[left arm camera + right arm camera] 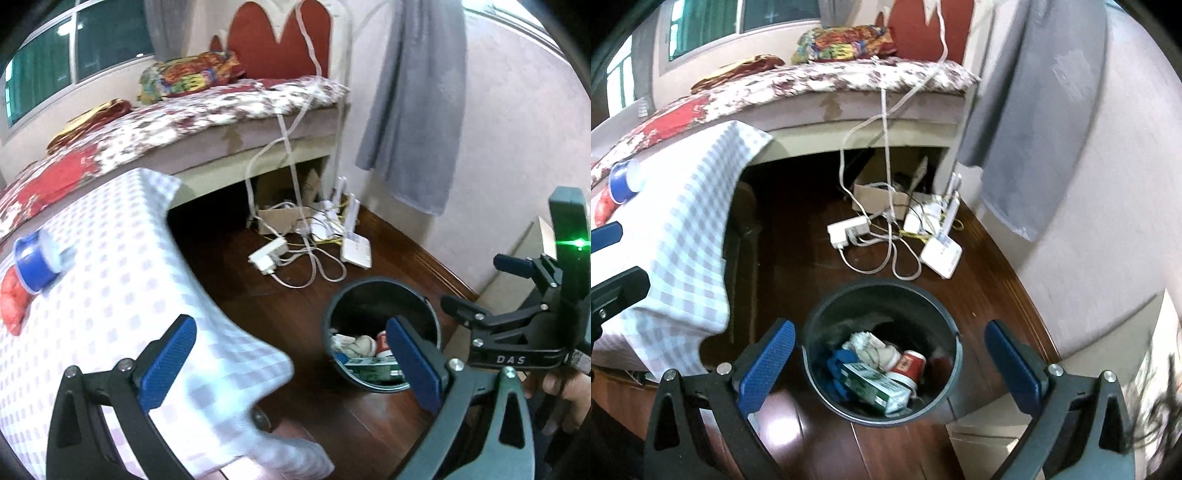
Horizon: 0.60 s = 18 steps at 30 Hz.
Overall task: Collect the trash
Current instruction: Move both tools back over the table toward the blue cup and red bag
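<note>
I am holding my right gripper wide open and empty above the trash bin; my left gripper is equally spread, carrying nothing. I am turning next toward the blue-capped bottle on the checked tablecloth, approaching level.

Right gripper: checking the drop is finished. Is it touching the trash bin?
Apart. The right wrist view shows the right gripper open and empty above the trash bin.

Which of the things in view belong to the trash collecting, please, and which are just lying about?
Job: trash bin, green carton, red cup, blue bottle on the checked cloth.
Lying about: power strip, router, grey towel, bed.
</note>
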Tool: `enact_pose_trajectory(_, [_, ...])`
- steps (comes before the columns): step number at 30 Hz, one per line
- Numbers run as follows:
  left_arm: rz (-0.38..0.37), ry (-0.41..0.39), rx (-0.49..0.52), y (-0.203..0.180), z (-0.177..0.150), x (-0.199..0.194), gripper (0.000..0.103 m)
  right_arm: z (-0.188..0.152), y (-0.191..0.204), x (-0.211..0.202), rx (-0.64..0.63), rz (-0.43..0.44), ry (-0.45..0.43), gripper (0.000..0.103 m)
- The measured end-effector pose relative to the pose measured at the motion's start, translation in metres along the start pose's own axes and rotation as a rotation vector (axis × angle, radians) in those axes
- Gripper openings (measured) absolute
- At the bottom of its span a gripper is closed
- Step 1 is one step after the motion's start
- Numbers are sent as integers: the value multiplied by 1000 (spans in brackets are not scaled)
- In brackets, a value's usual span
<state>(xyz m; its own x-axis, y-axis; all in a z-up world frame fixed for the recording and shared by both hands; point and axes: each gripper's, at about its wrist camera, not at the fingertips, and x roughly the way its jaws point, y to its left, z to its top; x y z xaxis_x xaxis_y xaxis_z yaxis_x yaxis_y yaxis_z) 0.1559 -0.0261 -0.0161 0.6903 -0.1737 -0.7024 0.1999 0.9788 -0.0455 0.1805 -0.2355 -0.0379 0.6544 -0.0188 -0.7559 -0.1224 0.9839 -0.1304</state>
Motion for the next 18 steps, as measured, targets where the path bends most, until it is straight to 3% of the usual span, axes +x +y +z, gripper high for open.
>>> enact_pose_trajectory(10, [64, -30, -95, 60, -15, -23, 103, 31, 68, -15, -77, 71, -57, 103])
enact_pose_trajectory(18, [133, -87, -206, 134, -35, -59, 102, 62, 144, -30, -176, 178, -114, 103])
